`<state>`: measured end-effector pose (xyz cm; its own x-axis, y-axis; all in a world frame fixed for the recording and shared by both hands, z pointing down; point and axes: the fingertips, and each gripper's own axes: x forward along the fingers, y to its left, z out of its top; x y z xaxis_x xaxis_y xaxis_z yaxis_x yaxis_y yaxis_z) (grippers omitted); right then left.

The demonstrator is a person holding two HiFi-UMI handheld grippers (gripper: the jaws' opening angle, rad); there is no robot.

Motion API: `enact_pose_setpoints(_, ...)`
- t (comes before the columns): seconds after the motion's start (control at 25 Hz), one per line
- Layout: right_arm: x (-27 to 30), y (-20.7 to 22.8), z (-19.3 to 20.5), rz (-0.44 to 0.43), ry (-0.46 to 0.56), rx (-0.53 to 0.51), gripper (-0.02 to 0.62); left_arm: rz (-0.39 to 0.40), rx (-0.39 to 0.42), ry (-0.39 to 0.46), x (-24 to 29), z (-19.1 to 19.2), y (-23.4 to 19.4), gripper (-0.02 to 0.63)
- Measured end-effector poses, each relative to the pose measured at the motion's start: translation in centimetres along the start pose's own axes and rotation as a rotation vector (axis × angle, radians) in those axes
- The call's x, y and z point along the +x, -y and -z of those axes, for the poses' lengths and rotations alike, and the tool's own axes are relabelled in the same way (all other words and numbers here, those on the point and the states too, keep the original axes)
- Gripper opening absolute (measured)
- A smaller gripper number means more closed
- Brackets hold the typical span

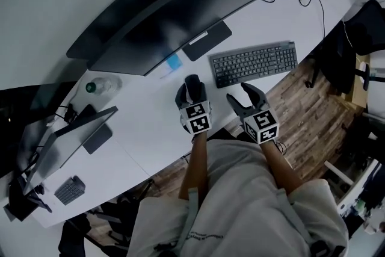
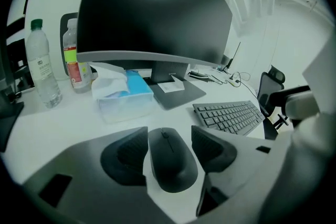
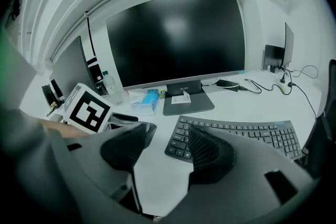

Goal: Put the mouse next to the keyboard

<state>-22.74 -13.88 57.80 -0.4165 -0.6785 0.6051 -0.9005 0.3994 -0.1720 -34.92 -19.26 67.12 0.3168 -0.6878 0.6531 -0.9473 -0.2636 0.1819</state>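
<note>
Release step: left gripper (image 2: 168, 135) spread around the mouse (image 2: 169, 165), down on the desk (image 2: 68, 119) at the keyboard's (image 2: 228, 115) eight o'clock. Right gripper (image 3: 167, 136) spread, empty. Next, I reckon: withdraw without nudging.

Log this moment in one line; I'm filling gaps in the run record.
left gripper: open, mouse between jaws, resting on desk | right gripper: open, empty | mouse: left of keyboard, apart
</note>
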Motion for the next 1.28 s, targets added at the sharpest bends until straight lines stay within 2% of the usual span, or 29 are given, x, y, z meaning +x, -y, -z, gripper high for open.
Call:
enact_pose_setpoints(0.16, 0.4, -1.1, 0.8, -0.029, -0.019, 0.004, 0.264, -0.020, -0.027, -0.046, 0.5, 1.1, -0.2, 0.271)
enact_pose_setpoints(0.36, 1.0, -2.2, 1.5, -0.055, -0.042, -0.012, 0.270, -0.034, -0.041, -0.045, 1.2, 1.7, 0.4, 0.295)
enact_pose_setpoints(0.56, 0.6, -2.6, 1.1, -0.050, -0.029, -0.033, 0.270, -0.040, -0.066, -0.041, 1.5, 2.1, 0.5, 0.302)
enact_pose_setpoints(0.72, -0.4, -2.1, 1.3, -0.029, -0.035, -0.057, 0.270, -0.078, -0.070, -0.062, 2.0, 3.0, 0.1, 0.302)
enact_pose_setpoints(0.88, -0.8, -1.8, 1.4, -0.019, -0.043, -0.068, 0.270, -0.124, -0.113, -0.083, 2.5, 4.0, -0.3, 0.303)
enact_pose_setpoints(1.08, -1.4, -1.3, 1.6, -0.017, -0.040, -0.062, 0.268, -0.194, -0.047, -0.109, 2.3, 3.9, -0.1, 0.302)
enact_pose_setpoints(1.28, -1.4, -0.8, 1.0, -0.045, -0.020, -0.083, 0.258, -0.238, -0.059, -0.115, 2.4, 3.9, -0.4, 0.302)
